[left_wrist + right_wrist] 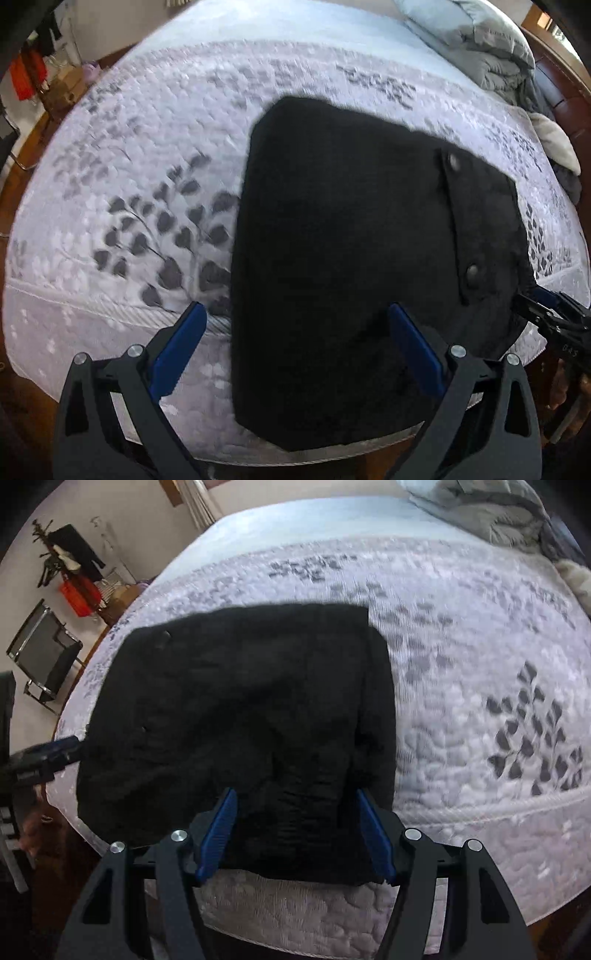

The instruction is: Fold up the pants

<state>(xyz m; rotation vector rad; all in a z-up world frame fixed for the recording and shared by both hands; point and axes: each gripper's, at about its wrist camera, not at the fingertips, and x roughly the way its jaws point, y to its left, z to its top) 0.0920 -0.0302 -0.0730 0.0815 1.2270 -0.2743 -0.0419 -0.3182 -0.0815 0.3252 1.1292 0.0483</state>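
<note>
Black pants (343, 266) lie folded into a thick rectangle on the bed, with a buttoned pocket flap (469, 236) showing at the right. My left gripper (295, 328) is open, hovering over the near left part of the pants, holding nothing. In the right wrist view the pants (240, 709) fill the centre. My right gripper (295, 823) is open, its blue fingers (218, 834) straddling the near edge of the fabric without closing on it. The right gripper also shows in the left wrist view (546, 314) at the pants' right edge, and the left gripper in the right wrist view (55, 751) at their left edge.
The bed has a white quilt with grey leaf print (147, 229). A grey duvet and pillows (480, 40) are heaped at the far right. A clothes rack with red and black items (74, 576) and a dark chair (40, 657) stand by the bed's left side.
</note>
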